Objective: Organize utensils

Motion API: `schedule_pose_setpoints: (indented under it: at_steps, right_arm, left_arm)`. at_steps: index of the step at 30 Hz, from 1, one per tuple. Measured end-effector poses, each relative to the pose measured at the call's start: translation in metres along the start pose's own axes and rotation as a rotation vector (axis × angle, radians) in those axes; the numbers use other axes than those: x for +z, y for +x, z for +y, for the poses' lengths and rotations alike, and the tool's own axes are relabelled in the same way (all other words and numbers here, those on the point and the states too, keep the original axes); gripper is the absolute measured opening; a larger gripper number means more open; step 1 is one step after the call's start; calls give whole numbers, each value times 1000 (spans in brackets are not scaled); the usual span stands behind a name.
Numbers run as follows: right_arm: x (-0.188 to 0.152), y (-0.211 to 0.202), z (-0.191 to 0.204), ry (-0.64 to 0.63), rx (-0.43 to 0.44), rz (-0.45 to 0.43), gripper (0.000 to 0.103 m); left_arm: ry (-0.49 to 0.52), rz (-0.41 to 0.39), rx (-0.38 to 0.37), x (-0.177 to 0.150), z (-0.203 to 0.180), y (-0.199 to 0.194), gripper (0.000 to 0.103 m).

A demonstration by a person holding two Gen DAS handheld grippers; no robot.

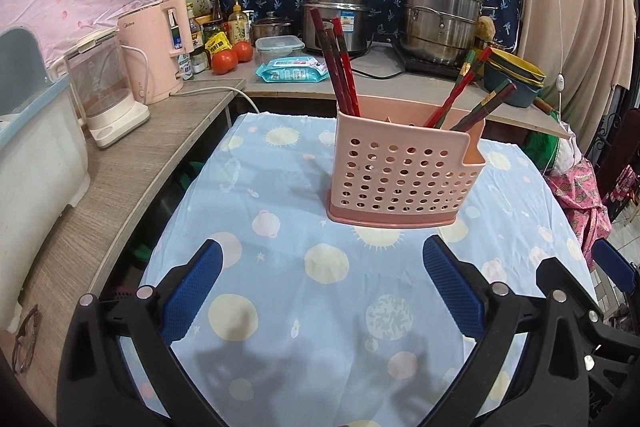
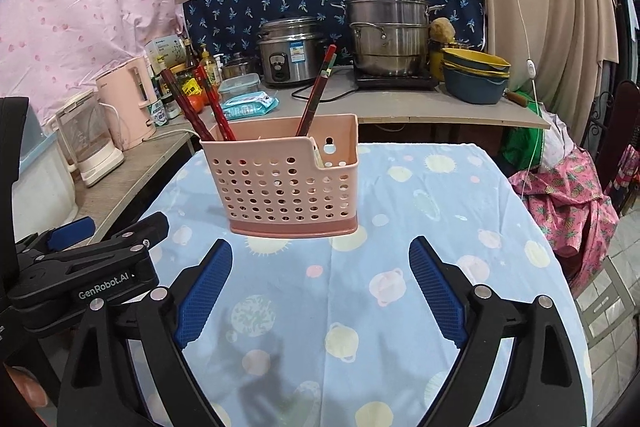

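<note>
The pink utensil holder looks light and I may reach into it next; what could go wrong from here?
1. The pink utensil holder stands on a loose, wrinkled tablecloth; a nudge from either open claw, left or right, might slide or tip it.
2. The red chopsticks lean out above the rim in different directions; brushing one could lever the holder over or flick others out.

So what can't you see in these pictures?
- Lower ends of the chopsticks: both views, hidden behind the pink holder wall.
- Holder's floor and dividers: both views, the front wall blocks them.
- Bottle labels on the counter: left wrist view, too small to read.
- Table front edge: both views, cut off behind the jaws.
</note>
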State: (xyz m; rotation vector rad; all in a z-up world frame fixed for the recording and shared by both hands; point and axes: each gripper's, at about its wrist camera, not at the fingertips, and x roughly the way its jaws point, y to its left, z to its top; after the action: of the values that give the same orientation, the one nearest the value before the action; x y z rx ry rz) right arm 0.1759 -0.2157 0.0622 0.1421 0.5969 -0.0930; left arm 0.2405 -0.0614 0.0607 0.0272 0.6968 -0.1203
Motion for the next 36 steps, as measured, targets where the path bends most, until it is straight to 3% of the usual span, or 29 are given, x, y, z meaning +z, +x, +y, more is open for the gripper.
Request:
schedule_pose_setpoints:
  at_steps: [16, 18, 36]
  right_arm:
    - [-9, -3, -5, -1, -24, 12, 88]
    - [-10, -3, -5, -2, -26, 12, 96]
    - [-13, -2, -8, 2, -38, 16, 96]
  left_arm:
    - [18, -2, 15, -9, -5, -5, 96]
    - [16, 2, 11, -11, -6, -4, 96]
    - [13, 9, 22, -15, -5, -5, 96]
